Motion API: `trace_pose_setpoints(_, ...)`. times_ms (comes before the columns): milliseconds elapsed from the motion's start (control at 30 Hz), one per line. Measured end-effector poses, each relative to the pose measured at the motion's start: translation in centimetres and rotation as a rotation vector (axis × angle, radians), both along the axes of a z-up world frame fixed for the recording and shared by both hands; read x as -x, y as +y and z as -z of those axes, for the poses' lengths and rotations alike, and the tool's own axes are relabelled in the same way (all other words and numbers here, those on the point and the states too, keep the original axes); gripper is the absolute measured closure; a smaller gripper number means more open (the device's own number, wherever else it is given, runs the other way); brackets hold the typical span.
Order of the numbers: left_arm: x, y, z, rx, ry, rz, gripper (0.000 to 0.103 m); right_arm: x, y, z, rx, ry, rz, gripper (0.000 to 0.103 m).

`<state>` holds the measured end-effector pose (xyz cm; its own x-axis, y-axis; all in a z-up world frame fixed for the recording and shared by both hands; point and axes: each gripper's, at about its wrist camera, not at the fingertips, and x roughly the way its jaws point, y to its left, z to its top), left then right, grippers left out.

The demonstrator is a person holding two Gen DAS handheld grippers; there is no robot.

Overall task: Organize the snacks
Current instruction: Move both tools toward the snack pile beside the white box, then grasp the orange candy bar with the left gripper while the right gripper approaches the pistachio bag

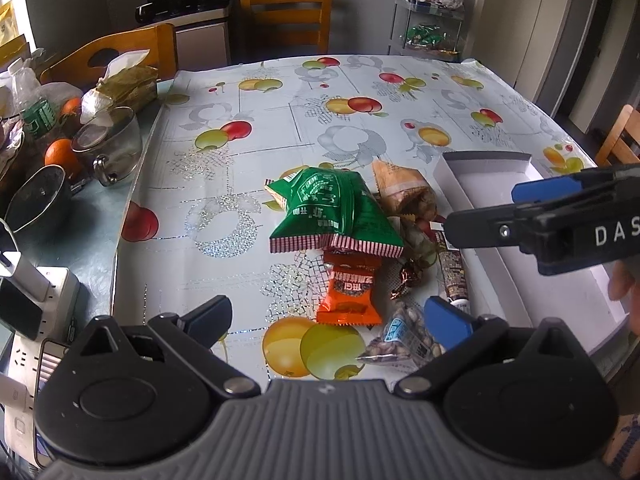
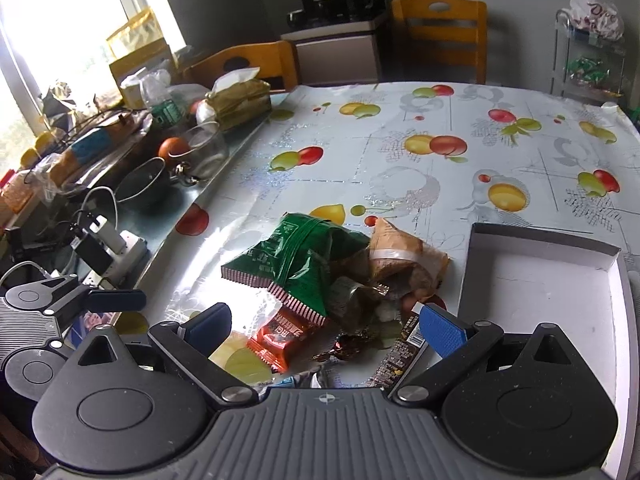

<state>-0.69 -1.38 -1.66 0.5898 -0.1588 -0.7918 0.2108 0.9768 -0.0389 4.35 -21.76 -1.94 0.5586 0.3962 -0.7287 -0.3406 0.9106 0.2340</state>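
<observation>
A heap of snacks lies on the fruit-print tablecloth (image 1: 280,128): a green packet (image 1: 336,212) on top, an orange packet (image 1: 348,296), a brown bag (image 1: 404,192), a dark bar (image 1: 452,276) and a small nut packet (image 1: 404,340). My left gripper (image 1: 328,318) is open just above the near end of the heap, the orange packet between its fingers but not touched. To the right stands an open white box (image 1: 484,158), nothing in it. My right gripper (image 2: 324,328) is open over the heap's near right side, close to the box (image 2: 540,280). The green packet (image 2: 296,256) lies ahead of it.
The table's left side is cluttered: a glass mug (image 1: 112,144), oranges (image 1: 60,152), a dark pot (image 1: 40,200), a power strip with chargers (image 1: 40,292) and a tissue pack (image 1: 124,80). Wooden chairs (image 1: 286,12) stand behind the table, a snack trolley (image 1: 432,20) at the back right.
</observation>
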Motion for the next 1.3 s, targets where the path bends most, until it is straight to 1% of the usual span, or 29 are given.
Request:
trace_pose_setpoints(233,0.0,-0.3,0.0,-0.003,0.001,0.02,0.0,0.1,-0.3,0.0,-0.004,0.0,0.003,0.003)
trace_pose_setpoints(400,0.0,-0.6,0.6,0.017,0.036,0.062,0.0,0.2,-0.6,0.1,-0.005,0.005,0.007,0.003)
trace_pose_setpoints(500,0.3,-0.4,0.7,0.033,0.022,0.103,0.0,0.3,-0.8,0.1,-0.01,0.006,0.008,0.003)
trace_pose_setpoints(567,0.5,-0.2,0.7,0.03,0.007,0.109,0.0,0.4,-0.9,0.2,-0.008,0.009,0.008,0.003)
trace_pose_setpoints(667,0.9,-0.1,1.0,0.029,0.015,0.132,0.0,0.4,-1.1,0.3,-0.008,0.012,0.012,0.003)
trace_pose_setpoints(800,1.5,-0.4,1.6,0.027,0.028,0.195,0.0,0.3,-1.3,0.5,-0.006,0.018,0.016,0.003)
trace_pose_setpoints(933,2.3,-0.8,2.3,-0.001,0.03,0.277,0.0,0.4,-1.0,0.7,0.002,0.023,0.001,0.003)
trace_pose_setpoints(1033,2.8,-1.1,3.2,-0.018,0.051,0.338,0.0,0.5,-0.9,0.9,0.006,0.033,-0.013,0.003)
trace_pose_setpoints(1133,3.3,-1.3,3.9,-0.031,0.08,0.394,0.0,0.5,-0.8,1.3,0.012,0.05,-0.027,0.007)
trace_pose_setpoints(1200,3.3,-1.5,4.3,-0.037,0.095,0.413,0.0,0.4,-0.8,1.6,0.015,0.066,-0.034,0.013)
trace_pose_setpoints(1300,3.1,-1.6,4.8,-0.028,0.122,0.425,0.0,0.5,-0.9,1.8,0.005,0.084,-0.034,0.015)
